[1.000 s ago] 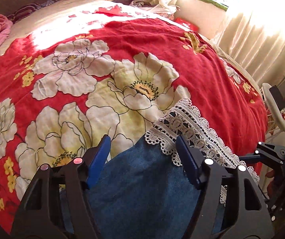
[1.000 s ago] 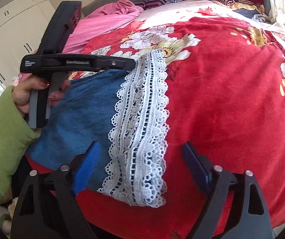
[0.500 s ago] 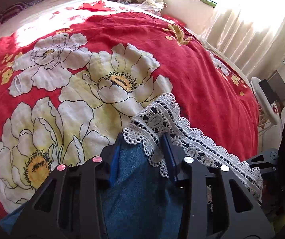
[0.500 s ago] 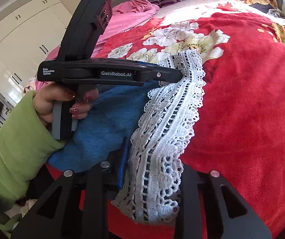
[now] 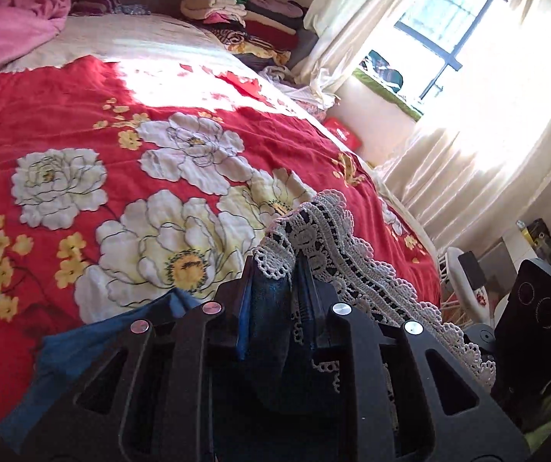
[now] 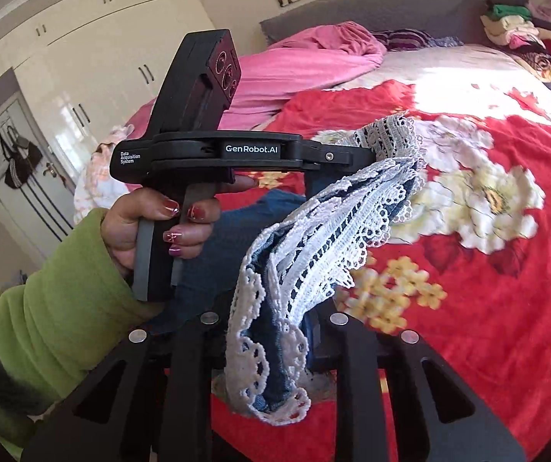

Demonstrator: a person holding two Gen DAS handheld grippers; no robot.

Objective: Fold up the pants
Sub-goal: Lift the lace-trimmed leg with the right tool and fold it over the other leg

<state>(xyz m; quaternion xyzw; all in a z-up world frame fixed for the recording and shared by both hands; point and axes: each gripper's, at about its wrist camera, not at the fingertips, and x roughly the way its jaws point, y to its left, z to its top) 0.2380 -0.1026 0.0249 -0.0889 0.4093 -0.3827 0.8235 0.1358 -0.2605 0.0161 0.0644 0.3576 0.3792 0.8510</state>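
As the left tongs (image 5: 275, 288) go on closing on the denim pants (image 6: 275, 385) beside their lace hem (image 6: 314, 261), with the right tongs (image 6: 271, 331) clamped likewise, hem raised over the floral bedspread (image 5: 83, 123): slippage risked through thin lace; crooked fold through unequal carrying.

Blue denim pants (image 6: 214, 254) with white lace hem (image 6: 314, 254), red bedspread (image 5: 64, 115) (white and yellow flowers), green sleeve (image 6: 44, 315).

A home bedroom: red floral bedspread (image 5: 160, 123) fills the frame, cream curtained window (image 5: 441, 50) upper right, white wardrobe doors (image 6: 94, 57) upper left, folded clothes stack (image 5: 244, 19).
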